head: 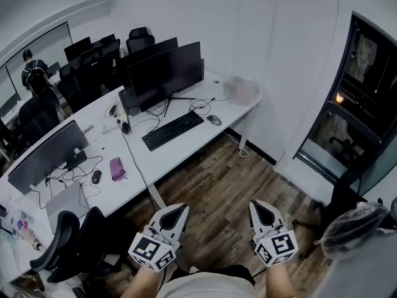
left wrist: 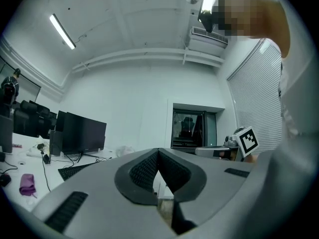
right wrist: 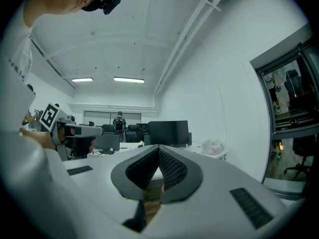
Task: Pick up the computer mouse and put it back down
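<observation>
A grey computer mouse (head: pixel 214 120) lies on the white desk (head: pixel 186 144) to the right of a black keyboard (head: pixel 173 130), in front of a dark monitor (head: pixel 165 73). Both grippers are held low over the wooden floor, well short of the desk. My left gripper (head: pixel 182 211) is shut with nothing in it, its tips meeting (left wrist: pixel 158 152). My right gripper (head: pixel 260 207) is also shut and empty, tips together (right wrist: pixel 159 148). Each gripper's marker cube shows in the other's view.
A second black mouse (head: pixel 96 176), a purple cloth (head: pixel 116 168) and another monitor (head: pixel 46 155) sit on the desk's left part. A black office chair (head: pixel 68 241) stands at the lower left. A person stands at the far back (head: pixel 32 70). A dark glass door (head: pixel 356 98) is at the right.
</observation>
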Demonstrator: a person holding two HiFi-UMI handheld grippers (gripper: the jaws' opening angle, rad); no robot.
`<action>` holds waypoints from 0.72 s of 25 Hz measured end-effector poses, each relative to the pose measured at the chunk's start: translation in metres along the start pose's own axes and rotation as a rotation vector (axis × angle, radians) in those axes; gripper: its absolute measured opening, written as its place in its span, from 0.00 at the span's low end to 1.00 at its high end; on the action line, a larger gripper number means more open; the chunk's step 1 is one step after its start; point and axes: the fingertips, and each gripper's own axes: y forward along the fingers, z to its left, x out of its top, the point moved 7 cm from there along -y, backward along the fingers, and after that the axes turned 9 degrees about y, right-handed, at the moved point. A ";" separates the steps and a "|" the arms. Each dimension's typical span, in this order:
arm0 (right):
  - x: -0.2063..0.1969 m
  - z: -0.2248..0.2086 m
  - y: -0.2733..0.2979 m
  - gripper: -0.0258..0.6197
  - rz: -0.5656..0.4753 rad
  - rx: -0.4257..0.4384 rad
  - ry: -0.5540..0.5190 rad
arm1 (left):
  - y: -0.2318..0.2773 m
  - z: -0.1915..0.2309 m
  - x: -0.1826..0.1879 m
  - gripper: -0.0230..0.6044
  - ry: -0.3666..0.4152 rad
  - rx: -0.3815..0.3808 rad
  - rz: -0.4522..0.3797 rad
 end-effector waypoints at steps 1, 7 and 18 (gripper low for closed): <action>-0.003 0.004 0.003 0.07 -0.009 -0.001 0.009 | -0.002 0.007 -0.003 0.04 -0.009 0.006 0.003; -0.014 0.006 0.013 0.07 -0.015 -0.012 0.047 | -0.001 0.031 -0.022 0.04 -0.056 -0.005 0.022; 0.003 -0.047 0.101 0.07 -0.012 0.001 0.023 | 0.062 0.082 -0.026 0.04 -0.044 0.065 0.020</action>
